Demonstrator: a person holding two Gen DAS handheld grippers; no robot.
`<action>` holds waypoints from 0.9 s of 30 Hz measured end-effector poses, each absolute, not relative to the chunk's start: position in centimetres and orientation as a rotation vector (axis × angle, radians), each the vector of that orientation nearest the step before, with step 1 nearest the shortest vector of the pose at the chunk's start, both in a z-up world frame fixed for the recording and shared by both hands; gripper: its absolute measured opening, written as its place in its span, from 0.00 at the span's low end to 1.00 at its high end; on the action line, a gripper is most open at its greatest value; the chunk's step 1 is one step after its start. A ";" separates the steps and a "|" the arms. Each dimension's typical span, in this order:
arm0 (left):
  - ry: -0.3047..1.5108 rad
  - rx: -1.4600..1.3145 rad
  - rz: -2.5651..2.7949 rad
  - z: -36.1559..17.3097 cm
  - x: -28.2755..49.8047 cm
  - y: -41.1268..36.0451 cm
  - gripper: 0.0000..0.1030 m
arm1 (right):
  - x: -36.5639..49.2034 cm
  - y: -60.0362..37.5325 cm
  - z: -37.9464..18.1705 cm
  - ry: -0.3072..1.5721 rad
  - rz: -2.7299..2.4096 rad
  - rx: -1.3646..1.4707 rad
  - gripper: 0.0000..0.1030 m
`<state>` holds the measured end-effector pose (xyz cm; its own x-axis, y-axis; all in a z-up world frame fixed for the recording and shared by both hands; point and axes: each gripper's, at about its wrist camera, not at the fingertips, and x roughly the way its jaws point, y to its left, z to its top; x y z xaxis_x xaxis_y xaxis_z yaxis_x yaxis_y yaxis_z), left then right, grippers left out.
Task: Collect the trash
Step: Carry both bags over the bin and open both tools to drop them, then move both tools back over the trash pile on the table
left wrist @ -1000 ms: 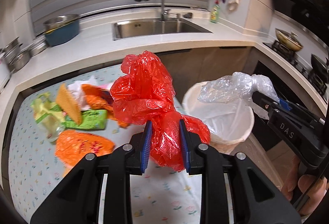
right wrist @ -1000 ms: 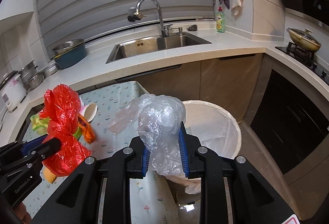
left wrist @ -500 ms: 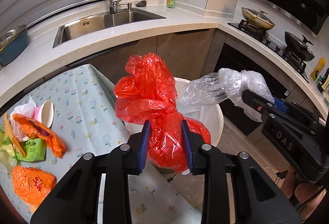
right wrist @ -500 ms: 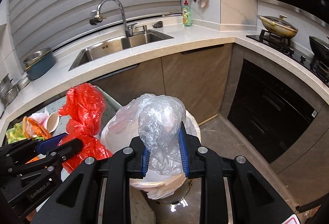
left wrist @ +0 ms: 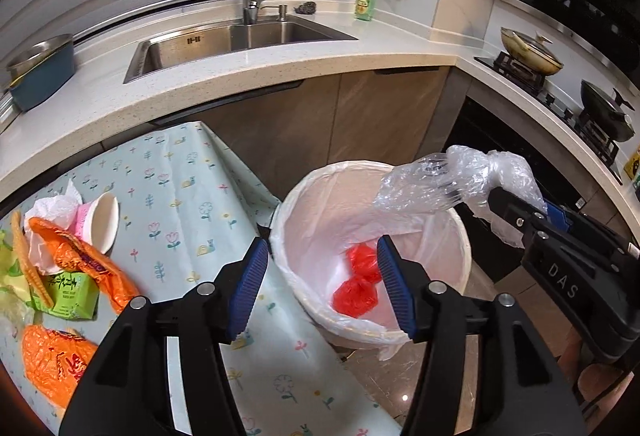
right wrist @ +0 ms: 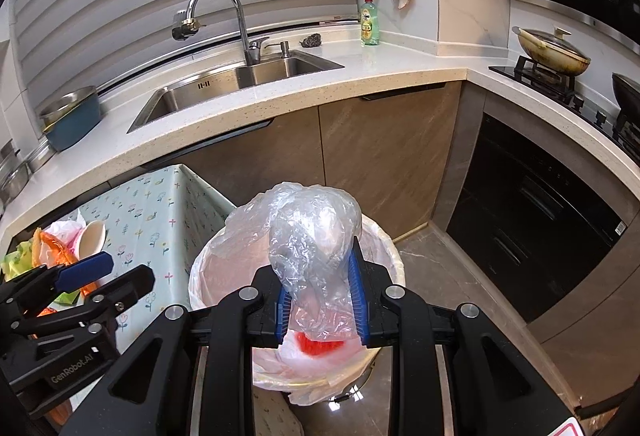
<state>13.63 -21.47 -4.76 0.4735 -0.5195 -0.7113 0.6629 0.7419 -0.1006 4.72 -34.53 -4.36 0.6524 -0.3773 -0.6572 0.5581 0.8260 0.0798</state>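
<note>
Red bag [left wrist: 358, 282] (half hidden) lies in bin [left wrist: 460, 232]; left claw [left wrist: 322, 284] opening, empty; right claw [right wrist: 320, 300] grips clear bag [right wrist: 312, 236].

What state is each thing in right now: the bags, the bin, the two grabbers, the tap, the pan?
Red bag: crumpled, lying inside the bin.
Clear bag: crumpled, held above the bin.
Bin: open, lined with a white bag.
Left gripper: jaws opening, nothing between them.
Right gripper: shut on the clear bag.
Paper cup: tipped on its side on the table.
Tap: no water running.
Pan: lid on.
</note>
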 end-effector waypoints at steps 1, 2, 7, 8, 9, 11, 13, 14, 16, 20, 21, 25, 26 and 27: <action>0.797 0.198 -0.718 -4.8 13.8 -21.2 0.52 | 5.0 -34.5 -4.4 0.678 -0.536 0.289 0.25; 0.796 0.196 -0.707 -4.8 13.9 -20.9 0.52 | 5.2 -34.4 -4.5 0.681 -0.532 0.290 0.26; 0.795 0.173 -0.655 -4.7 14.4 -19.2 0.58 | 6.2 -33.8 -4.4 0.683 -0.524 0.267 0.35; 0.794 0.166 -0.645 -4.6 14.5 -18.9 0.58 | 6.4 -33.7 -4.4 0.681 -0.524 0.263 0.38; 0.794 0.159 -0.634 -4.6 14.6 -18.4 0.61 | 6.6 -33.5 -4.3 0.677 -0.523 0.259 0.46; 0.789 0.149 -0.613 -4.5 14.6 -17.6 0.65 | 6.7 -33.1 -3.9 0.663 -0.526 0.251 0.53; 0.783 0.142 -0.590 -4.3 14.7 -16.8 0.70 | 6.9 -32.7 -3.5 0.652 -0.526 0.238 0.59; 0.779 0.139 -0.577 -4.2 14.7 -16.4 0.71 | 7.0 -32.4 -3.3 0.649 -0.522 0.234 0.59; 0.772 0.132 -0.557 -4.0 14.7 -15.4 0.71 | 7.1 -31.7 -2.8 0.642 -0.508 0.230 0.59; 0.769 0.104 -0.514 -3.6 14.8 -13.2 0.73 | 7.3 -29.9 -2.0 0.631 -0.471 0.213 0.60; 0.767 0.098 -0.503 -3.5 14.8 -12.6 0.73 | 7.4 -29.3 -1.9 0.630 -0.460 0.210 0.60; 0.766 0.075 -0.461 -3.3 15.1 -10.4 0.73 | 7.9 -27.1 -1.7 0.637 -0.415 0.195 0.60; 0.765 0.069 -0.449 -3.2 15.2 -9.8 0.73 | 8.1 -26.5 -1.6 0.639 -0.403 0.189 0.60; 0.765 0.065 -0.439 -3.2 15.2 -9.3 0.73 | 8.3 -25.9 -1.5 0.640 -0.392 0.184 0.60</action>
